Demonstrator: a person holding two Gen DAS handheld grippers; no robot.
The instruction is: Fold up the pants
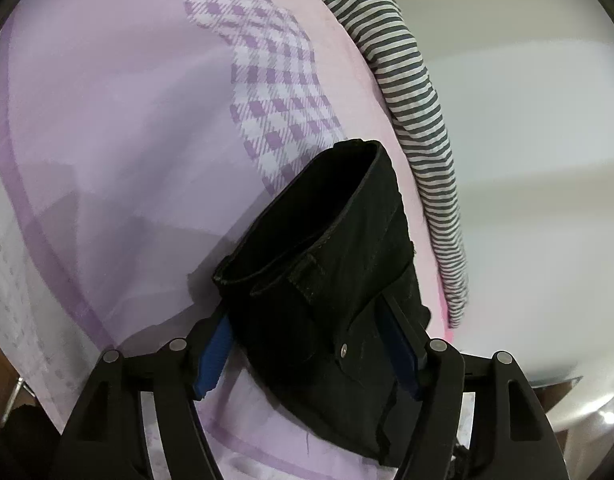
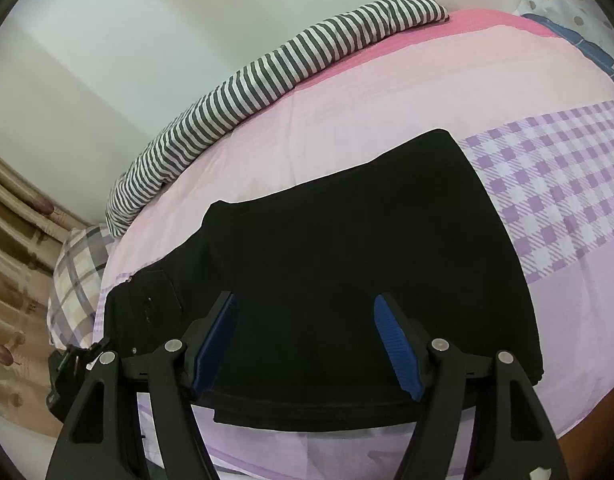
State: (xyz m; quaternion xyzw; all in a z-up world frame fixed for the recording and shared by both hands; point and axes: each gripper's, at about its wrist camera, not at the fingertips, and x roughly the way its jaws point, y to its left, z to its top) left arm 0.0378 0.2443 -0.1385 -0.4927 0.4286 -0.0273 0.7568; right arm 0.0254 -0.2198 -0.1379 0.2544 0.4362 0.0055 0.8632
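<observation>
- Black pants [image 2: 347, 240] lie folded into a flat block near the front edge of the bed [image 2: 387, 92]; the waistband end [image 1: 307, 216], with its belt loop and rivet, sits between the left gripper [image 1: 319, 328] pads
- Left gripper stands released, blue pads either side of the cloth with a visible gap on the left side; probably letting the fold settle
- Right gripper [image 2: 307, 320] hovers unclenched over the pants' near hem, holding nothing
- Striped cloth [image 2: 267, 80] lies along the far edge, well apart
</observation>
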